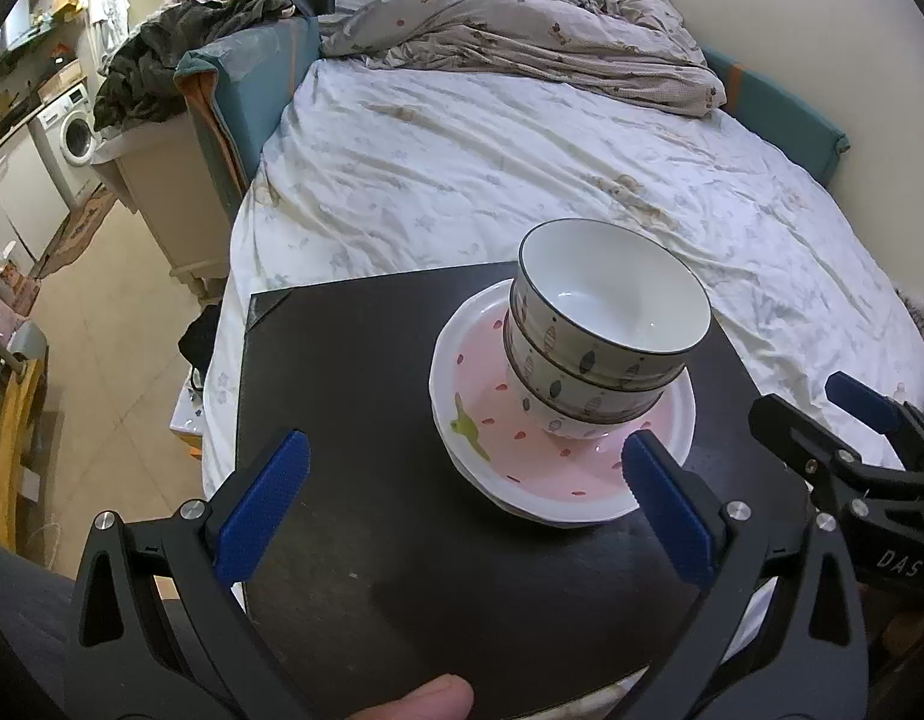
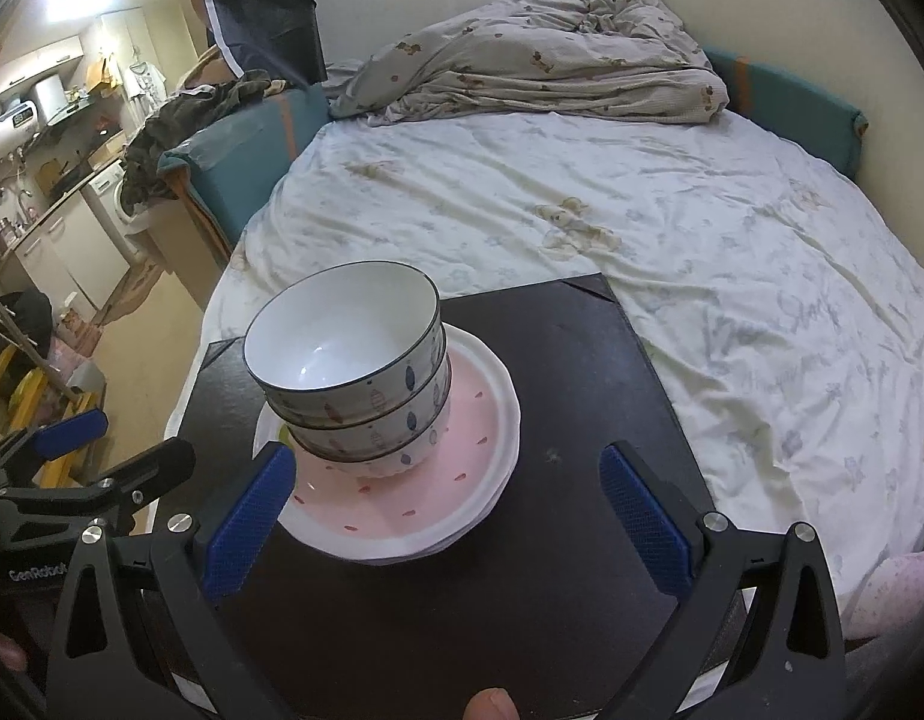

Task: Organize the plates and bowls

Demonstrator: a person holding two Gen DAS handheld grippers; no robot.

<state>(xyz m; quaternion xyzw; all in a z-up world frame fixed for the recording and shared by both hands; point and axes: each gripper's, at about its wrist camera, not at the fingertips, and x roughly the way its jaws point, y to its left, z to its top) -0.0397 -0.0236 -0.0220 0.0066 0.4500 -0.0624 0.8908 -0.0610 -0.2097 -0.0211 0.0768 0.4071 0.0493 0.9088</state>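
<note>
Left wrist view showed the left gripper (image 1: 462, 483) with blue pads spread wide, holding nothing, above the black table (image 1: 354, 372). Stacked bowls (image 1: 606, 336) sat on pink plates (image 1: 558, 474) toward the table's far right part, leaving bare tabletop on the left and near side. The bed (image 1: 522, 168) met the table's far edge. The right gripper (image 2: 456, 507) likewise hung apart and empty. How many plates lay underneath was hard to tell; the bowls hid their centre.
</note>
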